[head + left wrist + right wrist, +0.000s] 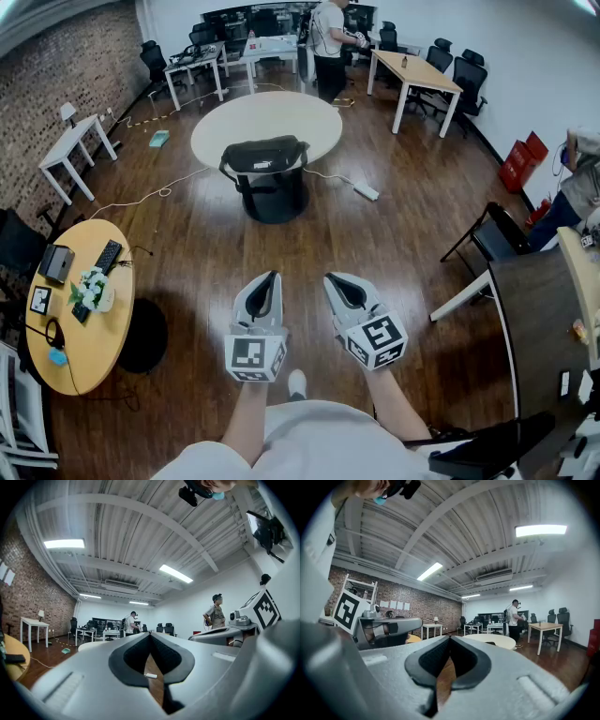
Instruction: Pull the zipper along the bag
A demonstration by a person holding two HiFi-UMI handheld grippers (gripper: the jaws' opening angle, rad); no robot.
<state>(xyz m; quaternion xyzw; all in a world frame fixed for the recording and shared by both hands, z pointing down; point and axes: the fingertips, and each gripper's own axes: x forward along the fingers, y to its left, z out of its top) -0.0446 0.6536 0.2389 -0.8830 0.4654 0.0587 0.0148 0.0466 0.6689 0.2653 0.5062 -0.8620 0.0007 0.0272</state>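
Observation:
A black bag (265, 155) lies on the near edge of a round white table (267, 114) across the room, seen in the head view. Both grippers are held close to my body, far short of the bag. My left gripper (273, 275) is shut, its tips meeting with nothing between them. My right gripper (329, 277) beside it is shut and empty as well. In the left gripper view the jaws (150, 634) touch at the tip. The right gripper view shows its jaws (449, 638) closed, with the white table (492, 640) far ahead.
A yellow round table (89, 328) with a keyboard and flowers stands at my left. A dark table (544, 319) and a black chair (497, 234) are at my right. A power strip (366, 191) with its cable lies on the wood floor. A person (328, 47) stands at the back desks.

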